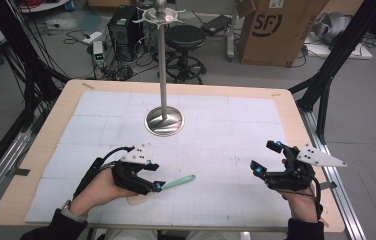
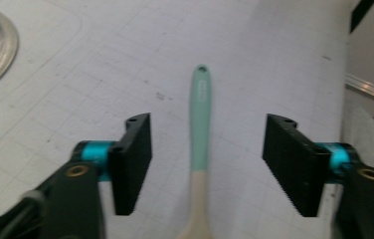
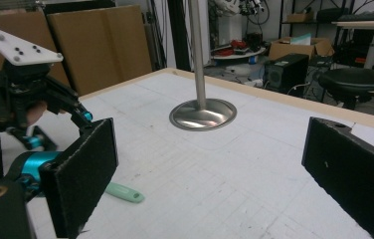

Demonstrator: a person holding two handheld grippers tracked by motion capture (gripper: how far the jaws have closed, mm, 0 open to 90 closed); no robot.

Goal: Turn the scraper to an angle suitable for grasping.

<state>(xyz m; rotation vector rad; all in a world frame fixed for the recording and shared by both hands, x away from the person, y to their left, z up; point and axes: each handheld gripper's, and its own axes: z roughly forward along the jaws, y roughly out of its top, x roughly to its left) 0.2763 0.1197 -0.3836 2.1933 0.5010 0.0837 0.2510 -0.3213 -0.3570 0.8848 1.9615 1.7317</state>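
Spatula lies on the mat under the left gripper.

The left gripper (image 2: pixel 206 164) has its jaws wide around the spatula (image 2: pixel 199 124), not touching it; the right gripper (image 3: pixel 210 174) stands wide and empty, well apart from it.

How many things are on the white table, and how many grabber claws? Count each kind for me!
Spoons with a mint green handle: 1
Shiny metal stands with a round base: 1
Grippers, left gripper and right gripper, both open: 2
Total: 4
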